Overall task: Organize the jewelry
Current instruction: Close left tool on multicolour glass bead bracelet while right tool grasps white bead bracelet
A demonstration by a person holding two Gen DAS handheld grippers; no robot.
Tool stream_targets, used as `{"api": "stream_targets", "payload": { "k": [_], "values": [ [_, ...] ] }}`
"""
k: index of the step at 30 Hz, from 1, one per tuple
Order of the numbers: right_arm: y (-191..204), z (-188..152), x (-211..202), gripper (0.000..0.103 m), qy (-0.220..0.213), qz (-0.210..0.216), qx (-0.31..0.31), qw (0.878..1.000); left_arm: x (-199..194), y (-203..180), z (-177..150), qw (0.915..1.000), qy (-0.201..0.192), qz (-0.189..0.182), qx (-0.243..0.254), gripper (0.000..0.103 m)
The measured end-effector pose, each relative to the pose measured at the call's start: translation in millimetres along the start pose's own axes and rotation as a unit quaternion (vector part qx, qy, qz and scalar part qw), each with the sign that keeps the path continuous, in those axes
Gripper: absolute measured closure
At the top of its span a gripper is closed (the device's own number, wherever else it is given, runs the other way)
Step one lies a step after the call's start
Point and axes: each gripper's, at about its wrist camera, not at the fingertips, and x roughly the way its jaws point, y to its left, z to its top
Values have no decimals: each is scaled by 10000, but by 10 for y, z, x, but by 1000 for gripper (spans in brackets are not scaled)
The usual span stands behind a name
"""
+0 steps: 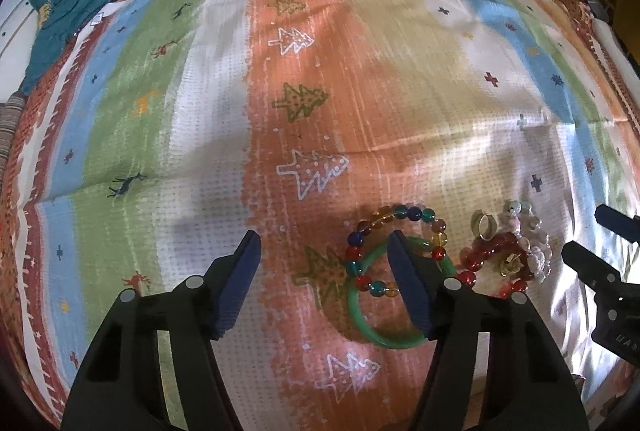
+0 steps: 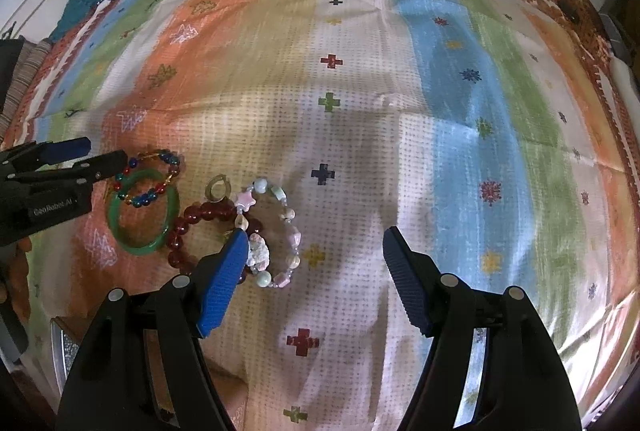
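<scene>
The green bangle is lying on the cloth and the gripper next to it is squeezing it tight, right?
Not quite. The green bangle does lie on the cloth, but the left gripper beside it is open, holding nothing. The right wrist view shows it.

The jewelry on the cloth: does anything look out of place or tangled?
Yes. The multicolored bead bracelet lies across the green bangle, and the dark red bead bracelet overlaps the pastel one. Nothing looks broken.

Green bangle (image 1: 362, 315) partly behind gripper finger.
</scene>
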Motion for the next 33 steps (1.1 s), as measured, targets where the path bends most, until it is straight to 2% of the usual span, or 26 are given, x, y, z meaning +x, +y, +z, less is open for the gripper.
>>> {"api": "stream_targets", "payload": {
  "k": [3, 7, 12, 14, 16, 21, 23, 24, 25, 30, 33],
  "values": [
    [21, 17, 44, 33, 39, -14, -22, 10000, 49, -5, 17, 10000, 35, 50, 37, 42],
    [35, 25, 146, 41, 147, -105, -40, 9998, 114, -2, 30, 9999, 89, 106, 64, 46],
    [44, 30, 245, 45, 224, -119, -87, 9996, 216, -22, 24, 9995, 169, 181, 193, 54],
    [51, 42, 254, 50, 218, -130, -99, 9996, 225, -24, 16, 9995, 183, 146, 215, 60],
    [67, 36, 286, 61, 268, -167, -144, 9994, 234, -34, 5, 9995, 188, 129, 240, 64],
    [94, -31, 386, 64, 351, -296, -315, 9984, 278, -59, -49, 9988, 164, 249, 393, 72],
    [94, -36, 377, 71, 355, -232, -318, 9986, 274, -50, -45, 9988, 165, 257, 384, 79],
    [93, -38, 373, 78, 350, -219, -326, 9986, 269, -44, -41, 9989, 171, 253, 365, 92],
    [93, -40, 367, 82, 347, -221, -334, 9986, 264, -40, -35, 9989, 175, 257, 345, 94],
    [109, -63, 347, 92, 319, -217, -390, 9985, 228, -32, -37, 9990, 157, 253, 343, 94],
    [120, -64, 306, 92, 275, -184, -385, 9987, 135, -35, -28, 9992, 66, 224, 315, 94]
  ]
}}
